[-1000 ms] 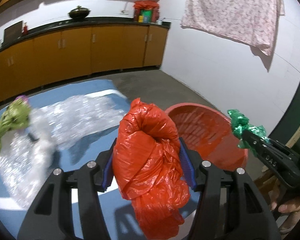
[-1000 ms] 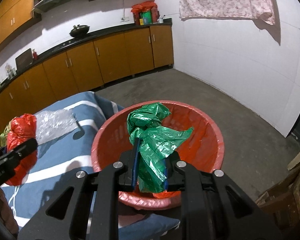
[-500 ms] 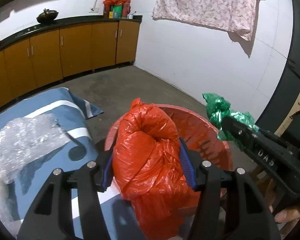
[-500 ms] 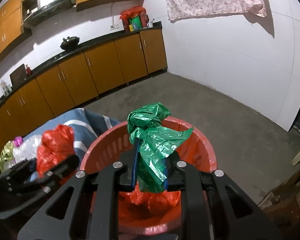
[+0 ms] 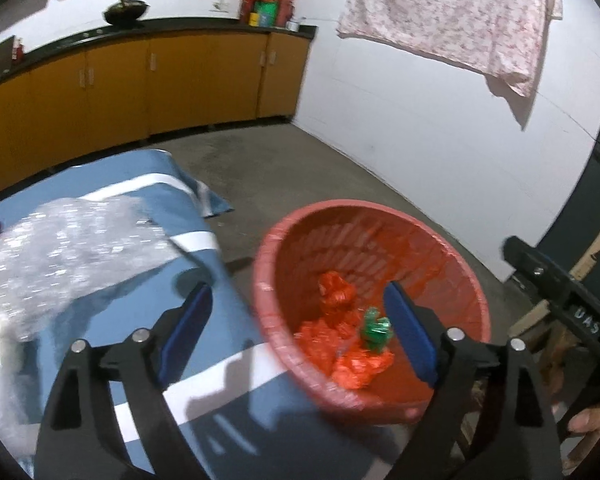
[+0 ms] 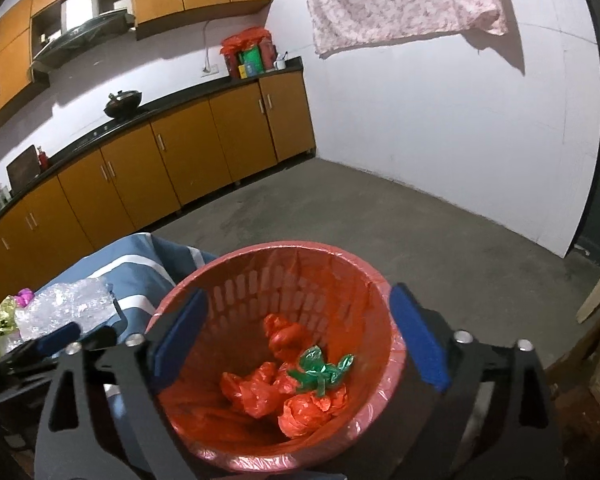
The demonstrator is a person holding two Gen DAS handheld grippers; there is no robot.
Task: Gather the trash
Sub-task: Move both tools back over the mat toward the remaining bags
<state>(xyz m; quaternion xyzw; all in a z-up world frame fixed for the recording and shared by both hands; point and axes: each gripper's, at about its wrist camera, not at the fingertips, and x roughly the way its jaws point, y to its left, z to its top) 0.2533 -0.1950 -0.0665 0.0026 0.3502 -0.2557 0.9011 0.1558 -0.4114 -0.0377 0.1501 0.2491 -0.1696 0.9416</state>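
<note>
A red basket point(image 5: 452, 248) point(image 6: 236, 276) stands beside a blue striped cloth. Inside lie red plastic bags point(image 5: 334, 292) point(image 6: 256, 390) and a green plastic bag point(image 5: 376, 330) point(image 6: 320, 368). My left gripper point(image 5: 300, 328) is open and empty, over the basket's left rim. My right gripper point(image 6: 296, 336) is open and empty, right above the basket; its arm shows at the right of the left wrist view point(image 5: 560, 300). Clear bubble wrap point(image 5: 72, 240) point(image 6: 68, 304) lies on the cloth, with green and pink scraps point(image 6: 10, 312) at its far end.
The blue striped cloth point(image 5: 148, 184) point(image 6: 140, 272) covers a low surface left of the basket. Orange kitchen cabinets point(image 6: 180, 160) line the back wall. A floral cloth point(image 5: 452, 12) hangs on the white wall. Bare concrete floor point(image 6: 380, 220) lies behind the basket.
Both grippers opened. The red bag dropped from the left gripper and the green bag from the right gripper into the basket.
</note>
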